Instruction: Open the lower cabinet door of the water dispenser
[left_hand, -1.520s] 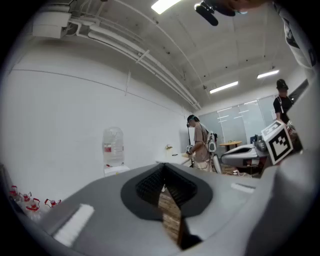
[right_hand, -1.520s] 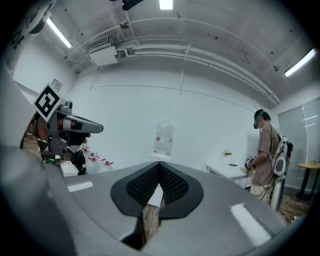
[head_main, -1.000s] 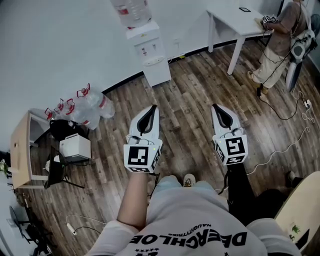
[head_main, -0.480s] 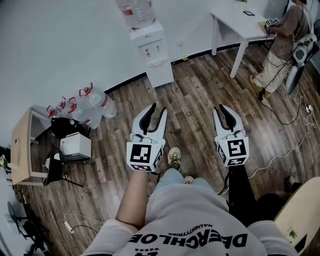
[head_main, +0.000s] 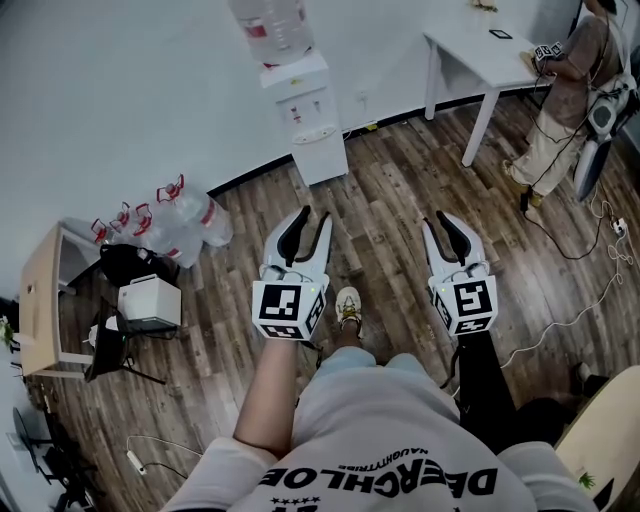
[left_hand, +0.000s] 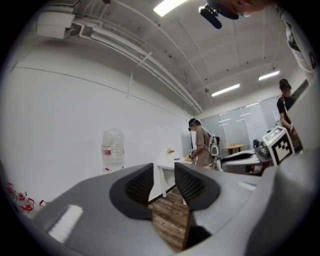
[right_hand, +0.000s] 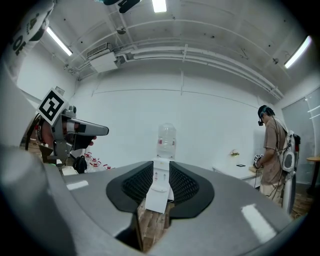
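Observation:
The white water dispenser (head_main: 308, 95) stands against the far wall with a clear bottle on top. Its lower cabinet door (head_main: 323, 158) is closed. Both grippers are held level over the wood floor, well short of it. My left gripper (head_main: 308, 222) is open; its jaws have just been opening and nothing is between them. In the left gripper view (left_hand: 164, 172) the bottle (left_hand: 112, 150) shows to the left of the jaws. My right gripper (head_main: 438, 222) is open and empty; in the right gripper view (right_hand: 161, 170) the dispenser (right_hand: 159, 190) shows in the gap between the pads.
Several large water bottles (head_main: 185, 215) lie on the floor left of the dispenser. A white table (head_main: 480, 50) and a person (head_main: 565, 95) are at the right. A wooden side table (head_main: 40, 300), a white box (head_main: 150, 303) and floor cables (head_main: 560, 300) lie around.
The left gripper's jaws went from shut to open. Both grippers and the wearer moved forward, a foot stepping ahead, so the dispenser sits a little nearer in the head view.

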